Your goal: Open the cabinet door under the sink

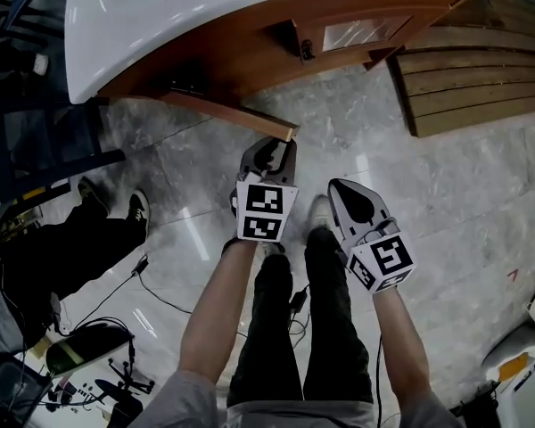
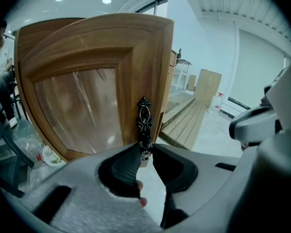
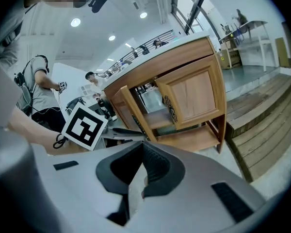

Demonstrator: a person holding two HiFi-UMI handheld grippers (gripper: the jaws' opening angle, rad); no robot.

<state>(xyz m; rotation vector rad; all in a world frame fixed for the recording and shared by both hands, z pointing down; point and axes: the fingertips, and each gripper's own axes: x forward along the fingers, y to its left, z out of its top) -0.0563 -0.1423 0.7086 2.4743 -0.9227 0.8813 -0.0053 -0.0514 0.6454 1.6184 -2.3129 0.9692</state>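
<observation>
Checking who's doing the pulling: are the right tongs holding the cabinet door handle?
No: the right tongs are shut on nothing, and the cabinet stands well beyond them.

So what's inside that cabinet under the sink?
With the left gripper pinching the handle of the open door, the cabinet shows a wooden shelf and a bottom board; something pale sits behind, too unclear to name. The closed door hides the rest.
</observation>
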